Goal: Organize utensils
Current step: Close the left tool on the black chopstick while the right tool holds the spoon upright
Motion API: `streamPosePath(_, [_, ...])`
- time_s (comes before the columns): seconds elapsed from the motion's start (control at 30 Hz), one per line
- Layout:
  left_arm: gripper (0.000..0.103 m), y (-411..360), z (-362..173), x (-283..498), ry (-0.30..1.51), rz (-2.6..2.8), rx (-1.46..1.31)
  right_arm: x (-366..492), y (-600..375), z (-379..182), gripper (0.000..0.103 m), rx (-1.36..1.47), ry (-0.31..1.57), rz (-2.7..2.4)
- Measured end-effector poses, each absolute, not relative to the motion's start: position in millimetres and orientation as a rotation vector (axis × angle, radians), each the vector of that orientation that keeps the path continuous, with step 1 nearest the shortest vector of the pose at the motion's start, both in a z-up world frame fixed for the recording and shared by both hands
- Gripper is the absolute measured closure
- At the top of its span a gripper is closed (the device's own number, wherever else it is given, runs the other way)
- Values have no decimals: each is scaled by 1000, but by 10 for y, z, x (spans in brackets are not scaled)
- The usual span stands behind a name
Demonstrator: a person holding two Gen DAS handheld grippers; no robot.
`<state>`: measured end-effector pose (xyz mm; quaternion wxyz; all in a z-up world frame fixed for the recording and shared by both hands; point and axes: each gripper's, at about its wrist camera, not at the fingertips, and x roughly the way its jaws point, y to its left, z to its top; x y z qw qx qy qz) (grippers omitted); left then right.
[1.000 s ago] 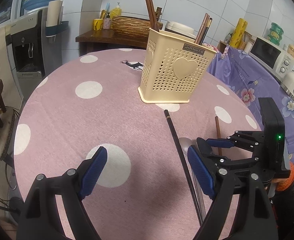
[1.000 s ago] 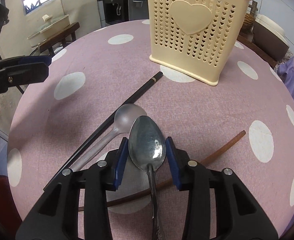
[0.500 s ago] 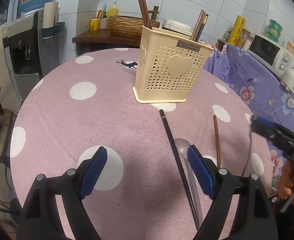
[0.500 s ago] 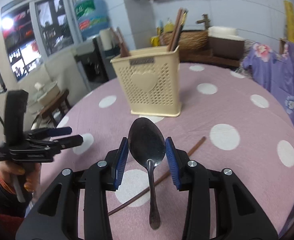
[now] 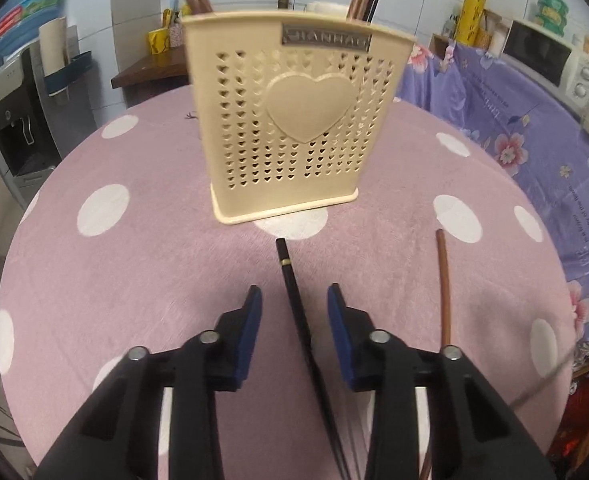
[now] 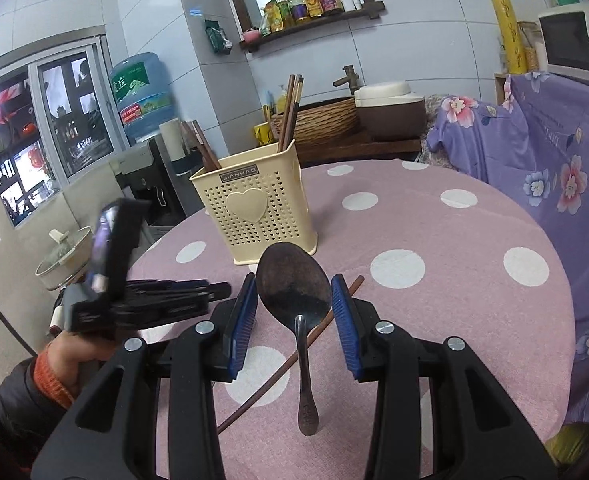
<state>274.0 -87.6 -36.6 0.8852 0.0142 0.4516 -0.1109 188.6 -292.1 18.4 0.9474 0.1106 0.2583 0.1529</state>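
Spoon is seen gripped by its bowl between the blue pads of the right gripper; the jaws are closed onto it, the handle hangs down toward 6 o'clock, and the whole utensil is held clear above the desk. A cream perforated utensil holder with a heart emblem stands on the pink polka-dot cloth at 12 o'clock from the spoon, with several brown chopsticks upright inside it.

In the left wrist view, the left gripper is recorded with jaws partly open, set to either side of a black chopstick that lies on the desk. Whether the pads touch it cannot be told; a gap is visible on both sides. The chopstick's banded end points toward the holder at 12 o'clock, stopping just short of its base. A brown chopstick lies on the cloth at 3 o'clock from the left gripper, roughly parallel to the black one and apart from it.

The same brown chopstick is seen in the right wrist view, passing beneath the held spoon. The left gripper appears there at 9 o'clock, held in a hand.
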Motion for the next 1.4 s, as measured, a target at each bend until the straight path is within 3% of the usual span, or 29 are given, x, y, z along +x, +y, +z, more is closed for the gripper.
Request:
streamPosePath(0.1, [86, -988, -484, 2866, 967, -188, 69, 1823, -2891, 197, 65, 220, 504, 308])
streamPosePath(0.3, [91, -1020, -602, 2904, 979, -140, 102, 1780, -2866, 221, 65, 218, 491, 320])
streamPosePath(1.0, [95, -950, -584, 2981, 960, -131, 58, 1785, -2880, 203, 65, 251, 497, 306])
streamPosePath(1.2, [95, -785, -342, 2827, 892, -165, -10, 1802, -2873, 190, 65, 253, 506, 293])
streamPosePath(1.4, [95, -411, 229, 2383, 750, -225, -115, 1810, -2863, 196, 65, 252, 511, 283])
